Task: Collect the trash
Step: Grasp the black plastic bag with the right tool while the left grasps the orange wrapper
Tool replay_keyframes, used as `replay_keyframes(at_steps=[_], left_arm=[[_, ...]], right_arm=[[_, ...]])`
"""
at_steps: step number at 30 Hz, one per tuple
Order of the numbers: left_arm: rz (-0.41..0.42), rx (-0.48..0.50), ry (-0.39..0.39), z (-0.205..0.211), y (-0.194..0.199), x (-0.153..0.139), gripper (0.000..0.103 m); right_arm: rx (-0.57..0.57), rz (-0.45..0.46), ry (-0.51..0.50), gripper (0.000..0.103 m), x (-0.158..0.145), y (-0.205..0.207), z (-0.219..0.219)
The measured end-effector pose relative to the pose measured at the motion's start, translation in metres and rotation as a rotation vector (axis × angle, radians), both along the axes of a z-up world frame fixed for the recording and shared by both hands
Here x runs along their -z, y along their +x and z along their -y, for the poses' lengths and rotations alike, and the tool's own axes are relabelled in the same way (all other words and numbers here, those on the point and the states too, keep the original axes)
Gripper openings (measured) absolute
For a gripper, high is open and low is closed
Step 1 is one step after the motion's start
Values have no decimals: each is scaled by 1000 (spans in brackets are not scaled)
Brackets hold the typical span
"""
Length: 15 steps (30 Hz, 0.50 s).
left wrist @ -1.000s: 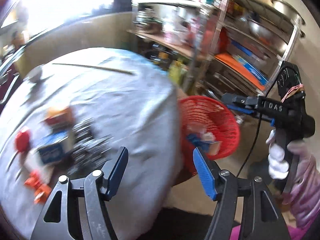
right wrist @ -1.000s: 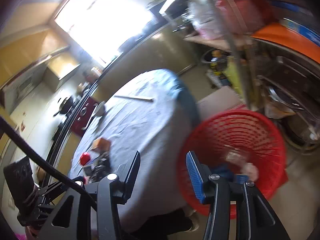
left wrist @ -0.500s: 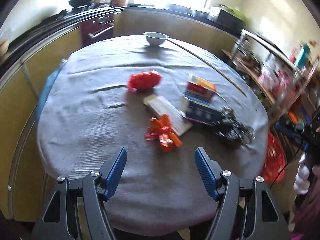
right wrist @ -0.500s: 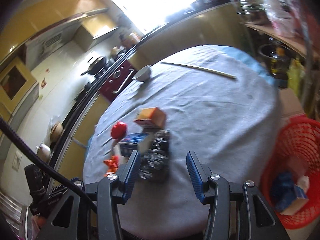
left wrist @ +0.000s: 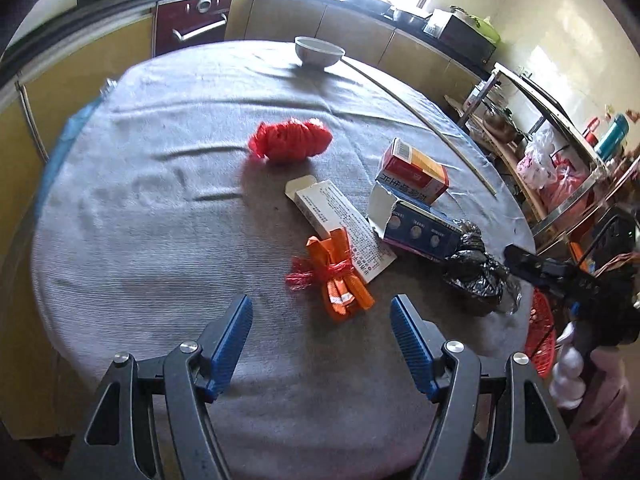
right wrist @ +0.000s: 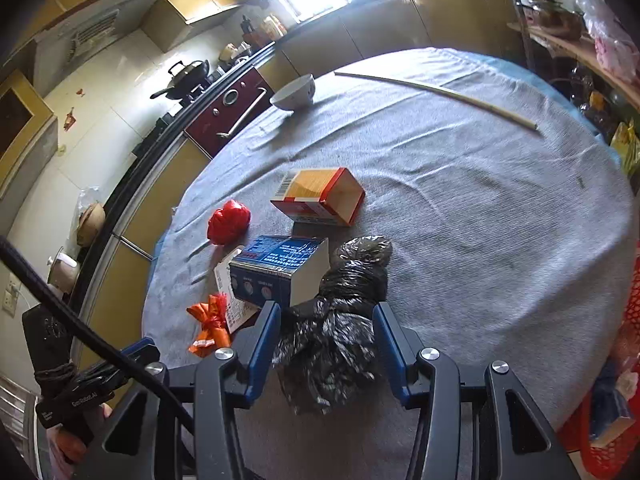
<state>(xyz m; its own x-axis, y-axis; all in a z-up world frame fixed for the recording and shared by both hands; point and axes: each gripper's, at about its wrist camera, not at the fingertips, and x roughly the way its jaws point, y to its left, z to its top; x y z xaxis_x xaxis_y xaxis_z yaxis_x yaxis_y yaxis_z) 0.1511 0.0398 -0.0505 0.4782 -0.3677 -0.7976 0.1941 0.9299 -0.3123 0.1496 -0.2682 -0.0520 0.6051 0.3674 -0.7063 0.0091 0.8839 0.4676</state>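
On the grey-clothed round table (left wrist: pixel 140 220) lie a crumpled red bag (left wrist: pixel 290 142), an orange-and-red box (left wrist: pixel 414 172), a blue box (left wrist: pixel 420 232), a flat white carton (left wrist: pixel 340 220), a tied orange wrapper bundle (left wrist: pixel 340 280) and a crumpled black plastic bag (right wrist: pixel 340 320). My left gripper (left wrist: pixel 320 310) is open, just short of the orange bundle, nothing between its fingers. My right gripper (right wrist: pixel 326 314) is open and straddles the black bag, its pads not squeezing it. The red basket (right wrist: pixel 624 400), holding some trash, sits low beyond the table's right edge.
A white bowl (left wrist: pixel 319 51) and a long thin stick (left wrist: pixel 420 120) lie at the far side of the table. A metal shelf rack (left wrist: pixel 560 152) full of goods stands to the right. Kitchen cabinets and an oven (left wrist: pixel 192 28) run behind.
Both views have swung from the red basket back over the table. My right gripper has come down around the black bag; my left has drawn close to the orange bundle.
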Motion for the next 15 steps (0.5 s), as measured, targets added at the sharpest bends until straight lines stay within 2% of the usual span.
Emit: replay_keyframes(at_steps=[5, 12, 15], left_arm=[[-29, 16, 1, 15, 15, 12, 72], [-110, -24, -8, 25, 36, 33, 72], [-125, -27, -11, 27, 40, 38, 65]], right_arm=[[11, -42, 7, 52, 18, 17, -6], [6, -74, -19, 51, 37, 26, -13], [7, -95, -14, 44, 47, 27, -14]])
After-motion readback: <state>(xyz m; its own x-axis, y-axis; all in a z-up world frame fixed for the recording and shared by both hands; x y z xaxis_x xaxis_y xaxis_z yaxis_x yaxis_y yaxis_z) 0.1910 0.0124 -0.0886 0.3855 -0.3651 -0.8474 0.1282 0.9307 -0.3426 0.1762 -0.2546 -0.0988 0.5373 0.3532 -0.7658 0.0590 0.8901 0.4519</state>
